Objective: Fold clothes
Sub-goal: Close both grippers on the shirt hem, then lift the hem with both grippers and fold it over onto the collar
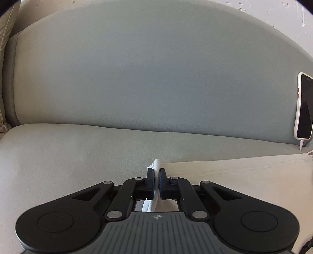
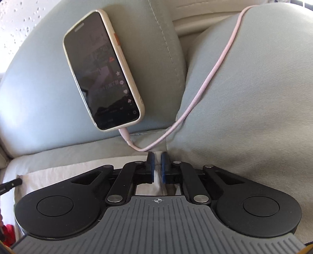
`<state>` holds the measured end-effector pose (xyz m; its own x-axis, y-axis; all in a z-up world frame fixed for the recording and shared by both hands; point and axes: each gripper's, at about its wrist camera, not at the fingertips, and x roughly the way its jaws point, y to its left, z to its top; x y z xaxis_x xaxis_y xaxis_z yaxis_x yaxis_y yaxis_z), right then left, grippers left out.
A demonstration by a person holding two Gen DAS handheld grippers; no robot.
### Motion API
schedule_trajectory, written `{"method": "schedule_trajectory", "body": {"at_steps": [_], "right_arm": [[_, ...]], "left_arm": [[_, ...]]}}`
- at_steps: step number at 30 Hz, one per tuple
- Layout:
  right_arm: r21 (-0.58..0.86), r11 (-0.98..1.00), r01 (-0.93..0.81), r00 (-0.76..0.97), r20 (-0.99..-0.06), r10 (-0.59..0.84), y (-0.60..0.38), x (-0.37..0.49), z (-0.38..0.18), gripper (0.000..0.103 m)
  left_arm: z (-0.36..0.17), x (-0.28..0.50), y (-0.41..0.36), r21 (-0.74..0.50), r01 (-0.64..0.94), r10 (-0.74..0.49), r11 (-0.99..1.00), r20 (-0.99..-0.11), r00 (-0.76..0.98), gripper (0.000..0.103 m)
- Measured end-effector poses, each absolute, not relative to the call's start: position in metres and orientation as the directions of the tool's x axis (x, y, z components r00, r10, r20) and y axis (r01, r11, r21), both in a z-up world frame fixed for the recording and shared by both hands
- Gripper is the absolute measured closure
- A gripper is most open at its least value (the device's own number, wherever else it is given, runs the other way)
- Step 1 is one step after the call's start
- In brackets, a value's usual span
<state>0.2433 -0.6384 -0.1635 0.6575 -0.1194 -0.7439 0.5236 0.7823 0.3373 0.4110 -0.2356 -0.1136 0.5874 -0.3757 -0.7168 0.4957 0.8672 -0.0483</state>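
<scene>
This is a home, most likely a living room. There is a soft sofa with pale grey-green fabric cushions [image 1: 156, 78], and a smartphone in a cream case [image 2: 101, 70] leans on its back cushion, plugged into a thin pink braided charging cable [image 2: 211, 78]. Behind the sofa stands a white, speckled wall [image 1: 283, 17].

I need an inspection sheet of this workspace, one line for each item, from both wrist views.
Surface: grey-green sofa seat, bare at left.
Job's things: cream garment spread on the seat.
Clutter: phone leaning on the back cushion, screen lit.
Grippers: left tongs shut on a bunched garment corner; right tongs shut on garment fabric.
Cables: pink charging cable plugged into the phone, looping close to the right tongs.
Surroundings: speckled white wall.
</scene>
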Motion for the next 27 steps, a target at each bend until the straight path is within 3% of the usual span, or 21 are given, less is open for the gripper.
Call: {"method": "schedule_trajectory", "body": {"at_steps": [5,14,18,27], "right_arm": [[0.362,0.745,0.560,0.676,-0.720,-0.158,-0.628,0.216,-0.137,0.097],[0.515,0.634,0.577,0.723,-0.683,-0.103,-0.603,0.104,-0.073,0.097],[0.564,0.589,0.578,0.727,-0.685,-0.058,-0.569,0.040,-0.055,0.097],[0.570,0.573,0.589,0.684,-0.729,0.021,-0.506,-0.063,-0.061,0.097]], "left_arm": [[-0.081,0.387,-0.217,-0.072,0.478,-0.386,0.875,-0.700,0.601,0.100],[-0.008,0.302,-0.125,-0.280,0.372,-0.457,0.885,-0.679,0.575,0.100],[-0.002,0.253,-0.076,-0.356,0.292,-0.460,0.888,-0.691,0.557,0.101],[-0.024,0.151,-0.053,-0.271,0.330,-0.421,0.904,-0.697,0.580,0.101]]}}
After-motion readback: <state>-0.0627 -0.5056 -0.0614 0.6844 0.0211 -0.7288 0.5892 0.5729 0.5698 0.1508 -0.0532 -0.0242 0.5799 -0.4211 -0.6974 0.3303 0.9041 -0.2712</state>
